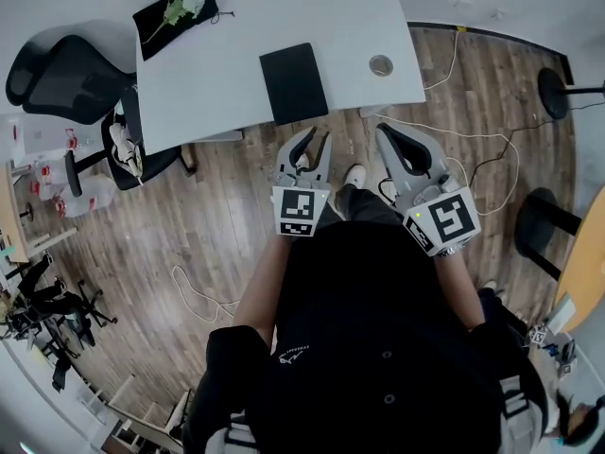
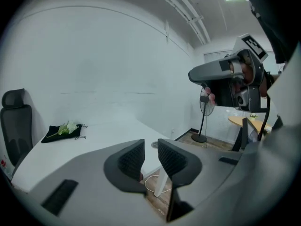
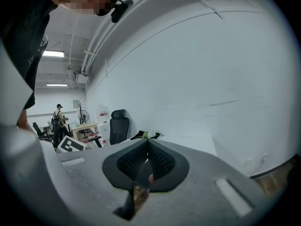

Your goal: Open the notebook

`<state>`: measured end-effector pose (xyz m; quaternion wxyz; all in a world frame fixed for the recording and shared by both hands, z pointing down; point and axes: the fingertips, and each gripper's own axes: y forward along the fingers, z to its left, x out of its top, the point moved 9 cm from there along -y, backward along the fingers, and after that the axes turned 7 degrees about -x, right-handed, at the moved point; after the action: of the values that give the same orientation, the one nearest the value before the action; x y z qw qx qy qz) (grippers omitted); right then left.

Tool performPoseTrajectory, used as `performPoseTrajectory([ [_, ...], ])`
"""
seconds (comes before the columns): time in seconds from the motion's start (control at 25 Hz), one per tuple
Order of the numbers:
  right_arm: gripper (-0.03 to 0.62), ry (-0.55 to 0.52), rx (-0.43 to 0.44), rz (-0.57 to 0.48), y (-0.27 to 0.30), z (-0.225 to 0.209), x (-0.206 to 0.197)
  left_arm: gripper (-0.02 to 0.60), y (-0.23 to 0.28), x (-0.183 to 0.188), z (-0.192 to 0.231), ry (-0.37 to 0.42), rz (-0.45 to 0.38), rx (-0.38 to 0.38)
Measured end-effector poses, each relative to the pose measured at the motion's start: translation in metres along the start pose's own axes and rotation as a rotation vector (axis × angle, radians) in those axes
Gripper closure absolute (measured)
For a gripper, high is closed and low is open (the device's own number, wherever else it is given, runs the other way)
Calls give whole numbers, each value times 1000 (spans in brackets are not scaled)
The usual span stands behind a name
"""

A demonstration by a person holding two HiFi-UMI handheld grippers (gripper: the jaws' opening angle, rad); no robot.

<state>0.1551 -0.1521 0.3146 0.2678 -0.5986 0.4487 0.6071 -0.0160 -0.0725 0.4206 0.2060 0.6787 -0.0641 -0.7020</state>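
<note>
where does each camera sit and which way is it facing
Head view: on the person's head, looking steeply down at the table, black notebook, both forearms and torso.
Left gripper view: on the left gripper, facing across the table to the wall; jaws apart; right gripper at right.
Right gripper view: on the right gripper, facing the wall and a black chair; jaws together.
Shared: the flower, in all three.

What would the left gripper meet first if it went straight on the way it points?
Probably the notebook. In the head view the left gripper points at its near edge, with nothing between. Height is unclear, so it might catch the edge of the table first.
</note>
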Motion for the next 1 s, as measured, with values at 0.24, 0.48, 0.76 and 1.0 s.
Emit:
performPoseTrajectory([
  [0.24, 589, 24, -68, 62, 6, 6, -10, 495, 20, -27, 15, -5, 82, -63],
  [0.48, 589, 66, -149, 114, 16, 6, -16, 495, 44, -50, 34, 13, 174, -82],
  [0.76, 589, 93, -221, 146, 24, 11, -21, 486, 73, -69, 43, 76, 275, -104],
  [1.0, 589, 116, -262, 180, 29, 14, -27, 475, 94, -80, 44, 166, 325, -95],
])
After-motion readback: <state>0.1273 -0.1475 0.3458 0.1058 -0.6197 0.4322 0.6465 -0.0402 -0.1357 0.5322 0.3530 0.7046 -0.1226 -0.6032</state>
